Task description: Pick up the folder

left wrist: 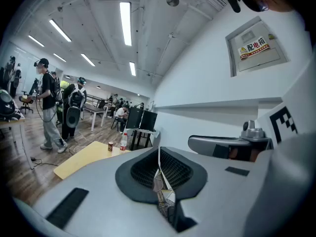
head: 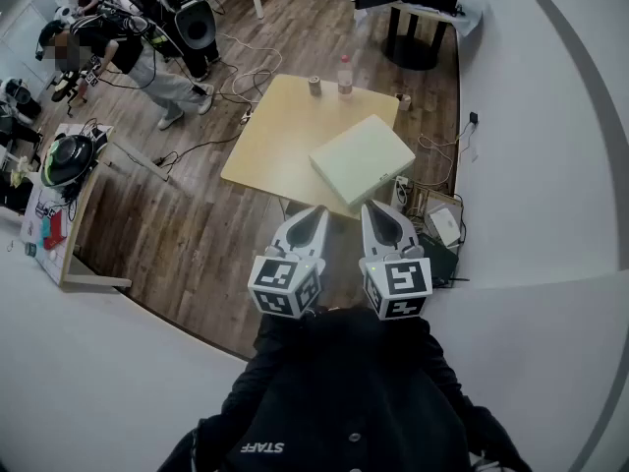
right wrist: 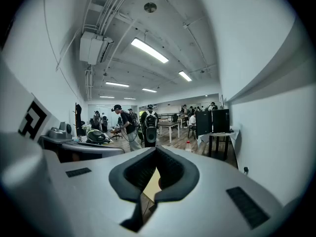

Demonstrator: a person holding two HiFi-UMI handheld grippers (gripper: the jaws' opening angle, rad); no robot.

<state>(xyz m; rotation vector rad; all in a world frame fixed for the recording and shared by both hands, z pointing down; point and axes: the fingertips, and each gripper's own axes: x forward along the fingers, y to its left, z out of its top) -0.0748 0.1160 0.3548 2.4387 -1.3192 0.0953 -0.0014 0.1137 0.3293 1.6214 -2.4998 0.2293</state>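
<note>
A: What's closest?
B: The left claw (head: 316, 214) and the right claw (head: 379, 210), side by side, both pinched shut with nothing in them.
A: And the folder (head: 362, 158)?
B: White, flat on the table (head: 270, 136) ahead of both claws, well apart from them, nearer the right one.

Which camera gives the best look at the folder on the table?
The head view: the whole pale folder lies flat on the wooden table, uncovered. The left gripper view shows only part of the table, no folder. The right gripper view shows just a pale sliver between its jaws, too little to tell what it is.
</note>
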